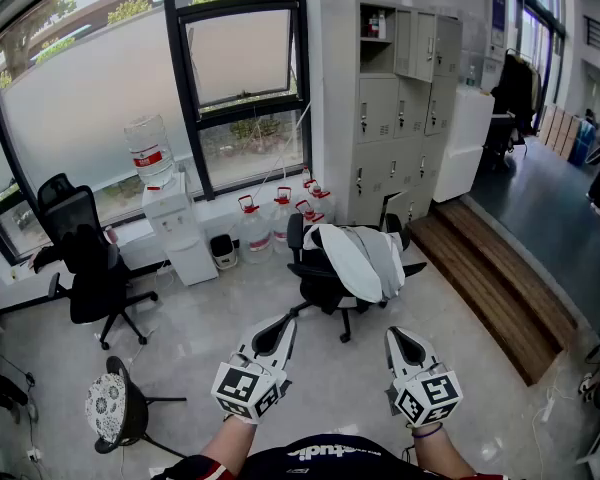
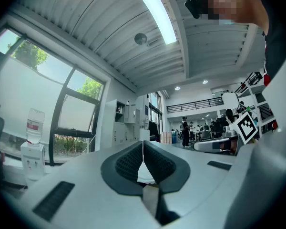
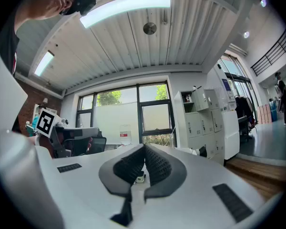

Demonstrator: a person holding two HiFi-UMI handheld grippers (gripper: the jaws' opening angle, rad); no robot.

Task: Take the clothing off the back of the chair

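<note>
- The left gripper (image 1: 286, 326) is held low in the head view, close to the person. Its jaws are together with nothing between them.
- The right gripper (image 1: 396, 338) is beside it, apart from it. Its jaws are also together and empty.
- Both grippers point level, towards the chair (image 1: 320, 280).
- The clothing (image 1: 362, 258), white and grey, is draped over the back of this black office chair and hangs down its side.
- The chair stands on the pale floor (image 1: 210, 318), ahead of both grippers and well apart from them. Neither gripper touches it.
- Grey lockers (image 1: 400, 98) stand behind the chair, against the wall.
- Water jugs (image 1: 256, 230) sit on the floor under the window (image 1: 100, 98).
- A water dispenser (image 1: 176, 226) with a bottle on top stands left of the jugs.
- A second black chair (image 1: 88, 268) is far left, and a stool (image 1: 112, 408) stands near the left gripper.
- A wooden step (image 1: 495, 283) runs along the right.
</note>
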